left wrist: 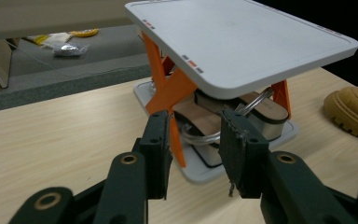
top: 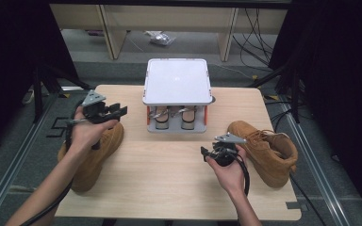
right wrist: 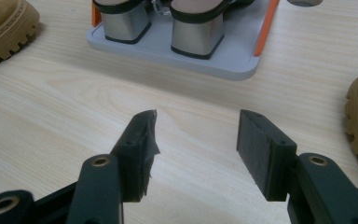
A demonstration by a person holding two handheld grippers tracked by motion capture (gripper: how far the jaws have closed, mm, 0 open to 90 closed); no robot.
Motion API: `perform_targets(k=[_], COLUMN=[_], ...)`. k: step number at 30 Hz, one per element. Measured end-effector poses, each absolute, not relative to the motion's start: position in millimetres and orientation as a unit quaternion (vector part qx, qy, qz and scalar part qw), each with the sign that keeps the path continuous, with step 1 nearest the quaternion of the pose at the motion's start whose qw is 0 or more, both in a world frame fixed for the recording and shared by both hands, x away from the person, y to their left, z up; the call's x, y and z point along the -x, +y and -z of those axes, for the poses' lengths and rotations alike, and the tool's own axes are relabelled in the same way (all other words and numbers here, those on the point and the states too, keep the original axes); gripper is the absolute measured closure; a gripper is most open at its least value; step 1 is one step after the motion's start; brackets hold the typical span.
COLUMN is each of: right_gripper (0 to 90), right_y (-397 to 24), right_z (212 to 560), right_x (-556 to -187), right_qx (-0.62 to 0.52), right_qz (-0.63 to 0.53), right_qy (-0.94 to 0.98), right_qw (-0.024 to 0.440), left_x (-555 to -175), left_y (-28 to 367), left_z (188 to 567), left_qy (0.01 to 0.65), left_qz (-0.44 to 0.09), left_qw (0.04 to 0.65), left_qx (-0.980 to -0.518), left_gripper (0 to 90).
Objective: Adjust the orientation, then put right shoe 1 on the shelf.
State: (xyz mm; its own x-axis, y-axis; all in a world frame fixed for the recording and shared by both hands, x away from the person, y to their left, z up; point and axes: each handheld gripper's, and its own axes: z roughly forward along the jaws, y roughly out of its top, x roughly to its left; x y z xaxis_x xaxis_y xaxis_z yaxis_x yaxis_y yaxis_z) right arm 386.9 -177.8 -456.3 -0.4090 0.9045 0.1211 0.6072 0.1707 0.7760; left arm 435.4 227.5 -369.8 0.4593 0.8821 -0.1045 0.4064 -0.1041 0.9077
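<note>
Your left gripper [top: 118, 111] and right gripper [top: 206, 153] both gape empty, the tan suede boots at nine o'clock [top: 94, 155] and three o'clock [top: 266, 150] unshelved beside the grey two-tier shoe rack [top: 176, 81].

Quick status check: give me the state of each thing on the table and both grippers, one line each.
Left gripper: open, nothing between the jaws.
Right gripper: open, empty, over bare table.
Left boot: on the table's left edge, partly hidden by the hand.
Right boot: lying at the table's right side, not held.
Shoe rack: standing mid-table, top shelf bare.
Heeled shoes: paired on the lower shelf.
</note>
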Motion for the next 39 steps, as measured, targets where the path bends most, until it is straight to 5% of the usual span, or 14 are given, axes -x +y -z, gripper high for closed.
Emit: perform_targets(k=[17, 39], right_gripper=[46.8, 46.2], right_y=[-175.7, -176.8], right_z=[459.6, 460.6], right_x=[-379.4, -380.4], right_qx=[-0.514, -0.516], right_qz=[-0.389, -0.391], right_qy=[0.743, 0.743], right_qw=[0.179, 0.168], left_x=[-381.5, -359.2], left_y=[313.5, 336.6], left_z=[372.9, 386.8], left_qy=[0.511, 0.537], left_qz=[-0.269, -0.255], left_qw=[0.467, 0.457], left_qx=[-0.67, -0.662], left_gripper=[60.5, 57.0])
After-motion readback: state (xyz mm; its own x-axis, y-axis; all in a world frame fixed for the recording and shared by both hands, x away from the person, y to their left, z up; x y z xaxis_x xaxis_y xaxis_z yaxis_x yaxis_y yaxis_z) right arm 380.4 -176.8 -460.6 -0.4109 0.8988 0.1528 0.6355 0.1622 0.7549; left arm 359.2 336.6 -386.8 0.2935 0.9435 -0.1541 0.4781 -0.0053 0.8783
